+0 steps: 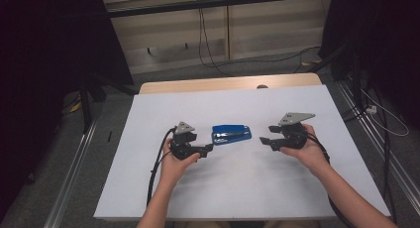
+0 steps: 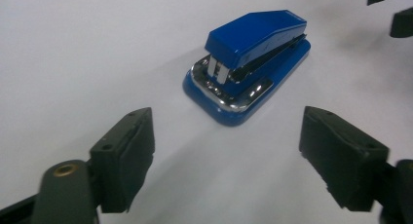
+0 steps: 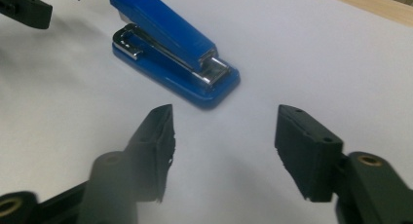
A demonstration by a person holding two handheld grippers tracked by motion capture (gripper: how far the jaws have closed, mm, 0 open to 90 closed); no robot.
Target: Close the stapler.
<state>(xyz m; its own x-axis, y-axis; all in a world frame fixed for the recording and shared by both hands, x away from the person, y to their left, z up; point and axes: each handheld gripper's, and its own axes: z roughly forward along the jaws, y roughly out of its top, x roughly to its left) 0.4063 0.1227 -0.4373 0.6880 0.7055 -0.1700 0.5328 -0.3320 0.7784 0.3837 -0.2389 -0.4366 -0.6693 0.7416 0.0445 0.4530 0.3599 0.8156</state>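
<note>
A blue stapler [image 1: 231, 134] lies flat on the white table [image 1: 247, 188], about mid-table between the two grippers and touching neither. Its long axis runs left to right across the table, tilted only slightly. In the left gripper view the chrome front plate and stapling mouth [image 2: 229, 85] face the left gripper, so the head points left and the hinged rear end [image 3: 129, 41] lies toward the right gripper (the blue top arm is down, closed over the base).

The left gripper [image 1: 210, 147] is held just left of the stapler, its jaws standing wide apart with only bare table between them. The right gripper [image 1: 264, 140] is a little farther off on the right, its jaws likewise wide and holding nothing. Both point inward at the stapler.

No containers are on the table.
</note>
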